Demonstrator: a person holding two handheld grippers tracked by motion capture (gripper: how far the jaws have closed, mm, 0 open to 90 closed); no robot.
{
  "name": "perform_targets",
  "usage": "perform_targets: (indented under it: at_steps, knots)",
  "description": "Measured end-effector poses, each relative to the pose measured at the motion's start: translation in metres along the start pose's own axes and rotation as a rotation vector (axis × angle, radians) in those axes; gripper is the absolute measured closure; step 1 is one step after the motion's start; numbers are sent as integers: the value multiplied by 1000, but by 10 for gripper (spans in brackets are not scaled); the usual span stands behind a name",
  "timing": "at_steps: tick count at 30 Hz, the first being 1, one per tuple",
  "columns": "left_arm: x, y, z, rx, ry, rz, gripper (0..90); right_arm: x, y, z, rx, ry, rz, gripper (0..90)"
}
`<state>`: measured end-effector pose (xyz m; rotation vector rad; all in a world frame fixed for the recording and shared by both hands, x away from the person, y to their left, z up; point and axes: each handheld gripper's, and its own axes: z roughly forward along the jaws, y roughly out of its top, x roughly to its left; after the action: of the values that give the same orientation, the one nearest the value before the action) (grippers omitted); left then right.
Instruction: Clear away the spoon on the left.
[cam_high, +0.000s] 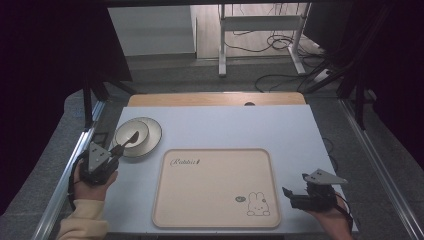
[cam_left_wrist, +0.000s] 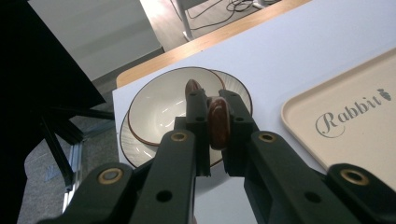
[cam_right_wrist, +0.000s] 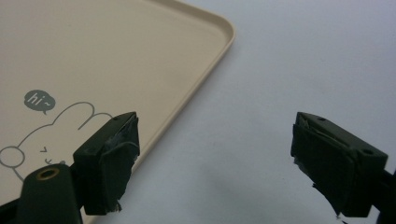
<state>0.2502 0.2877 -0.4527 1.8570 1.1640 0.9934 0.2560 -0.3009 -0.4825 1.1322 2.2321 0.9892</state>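
High view: the left gripper (cam_high: 116, 150) holds a spoon (cam_high: 129, 138) over the bowl (cam_high: 131, 132) on its plate (cam_high: 152, 140), left of the tray (cam_high: 215, 187); the right gripper (cam_high: 295, 192) hovers by the tray's right edge.

Left gripper view: fingers (cam_left_wrist: 198, 116) clamp what looks like the spoon's brown handle (cam_left_wrist: 218, 122).

Right gripper view: fingers (cam_right_wrist: 109, 158) spread wide above the surface (cam_right_wrist: 261, 70).

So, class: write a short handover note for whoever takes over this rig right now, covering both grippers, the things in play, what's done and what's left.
Left gripper: shut on the brown spoon, held over the bowl.
Right gripper: jaws wide open, holding nothing, low over the table at the tray corner with the rabbit.
Bowl sits on the plate, left of the tray.
Done: spoon gripped.
Left: probably moving spoon, bowl and plate onto the tray, which has nothing on it yet.
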Motion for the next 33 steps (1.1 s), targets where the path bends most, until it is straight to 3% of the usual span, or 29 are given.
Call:
perform_targets:
  at_steps: [33]
  knots:
    - [-9, 10, -10, -37, -32, 31, 839, -1, 0, -1, -1, -1, 4, 157]
